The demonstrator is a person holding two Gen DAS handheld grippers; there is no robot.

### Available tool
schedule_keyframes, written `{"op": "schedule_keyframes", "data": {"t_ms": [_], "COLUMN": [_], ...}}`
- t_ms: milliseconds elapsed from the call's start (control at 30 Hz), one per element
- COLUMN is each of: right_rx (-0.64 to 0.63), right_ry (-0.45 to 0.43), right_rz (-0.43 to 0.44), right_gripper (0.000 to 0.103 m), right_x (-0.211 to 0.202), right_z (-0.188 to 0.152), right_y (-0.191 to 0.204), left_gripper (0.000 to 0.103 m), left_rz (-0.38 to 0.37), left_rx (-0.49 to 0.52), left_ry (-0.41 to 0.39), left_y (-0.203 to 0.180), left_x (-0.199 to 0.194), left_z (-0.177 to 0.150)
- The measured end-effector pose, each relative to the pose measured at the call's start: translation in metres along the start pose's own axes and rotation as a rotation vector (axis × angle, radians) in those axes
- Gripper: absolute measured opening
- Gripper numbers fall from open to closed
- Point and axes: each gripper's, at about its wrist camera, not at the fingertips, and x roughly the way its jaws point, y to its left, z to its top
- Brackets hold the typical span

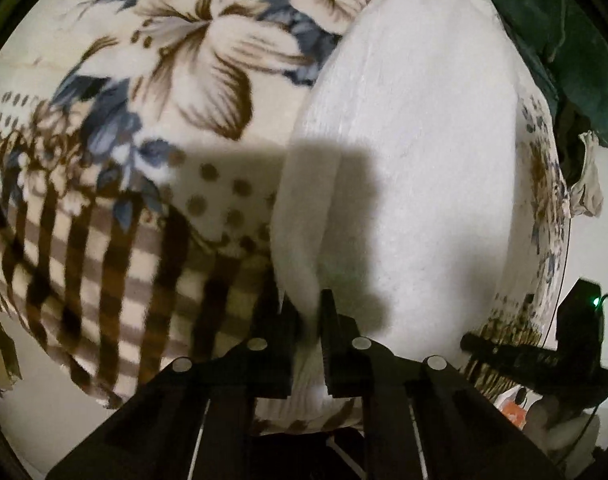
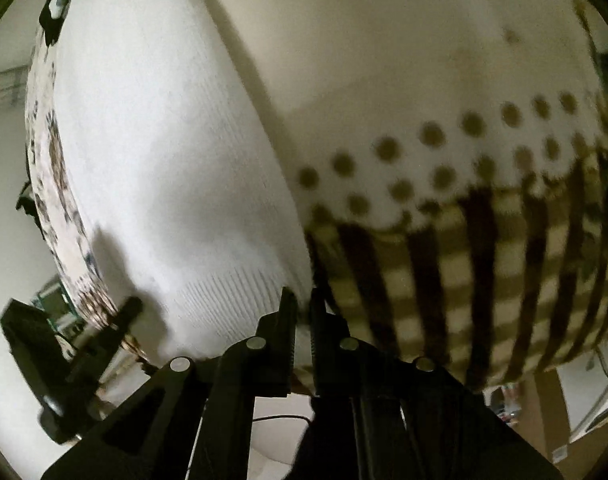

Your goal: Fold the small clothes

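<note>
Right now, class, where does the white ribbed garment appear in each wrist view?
Left wrist view: white ribbed garment fills centre-right, its near corner at the fingers.
Right wrist view: it fills centre-left, near edge at the fingers.
Shared landmark: patterned blanket, its dotted band.

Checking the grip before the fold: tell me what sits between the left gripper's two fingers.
In the left wrist view, the left gripper is closed on the near edge of the white garment, which lies on the patterned blanket; nothing else sits between its fingers.

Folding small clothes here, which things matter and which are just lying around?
Job: white garment, pinched at its near edge by left gripper and right gripper.
Lying about: patterned blanket underneath, dark green cloth.
</note>
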Motion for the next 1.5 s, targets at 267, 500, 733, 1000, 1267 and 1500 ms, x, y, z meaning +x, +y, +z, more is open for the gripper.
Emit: {"op": "schedule_keyframes", "data": {"t_ms": [267, 500, 733, 1000, 1267, 1500], "right_rx": [-0.034, -0.028, -0.037, -0.058, -0.042, -0.058], "right_ry": [0.049, 0.104, 0.121, 0.196, 0.169, 0.12], "right_rz": [-0.041, 0.034, 0.273, 0.341, 0.374, 0.461], "right_gripper": [0.005, 0.007, 0.067, 0.068, 0.023, 0.016], "right_x": [-0.003, 0.004, -0.02, 0.027, 0.028, -0.005], "right_z": [-0.014, 0.002, 0.019, 0.031, 0.023, 0.014], "right_y": [-0.002, -0.017, -0.045, -0.03, -0.023, -0.005], "left_gripper": [0.004, 0.006, 0.048, 0.067, 0.016, 0.012], "left_rz": [0.004, -0.104, -0.211, -0.183, -0.136, -0.23], "left_rx": [-0.044, -0.089, -0.175, -0.042, 0.002, -0.04], "left_ry": [-0.009, 0.034, 0.06, 0.09, -0.019, -0.067], "left_y": [0.027, 0.042, 0.07, 0.043, 0.028, 0.027], "left_x": [-0.007, 0.002, 0.013, 0.043, 0.021, -0.016], "left_z": [-0.005, 0.0, 0.0, 0.002, -0.005, -0.009]}}
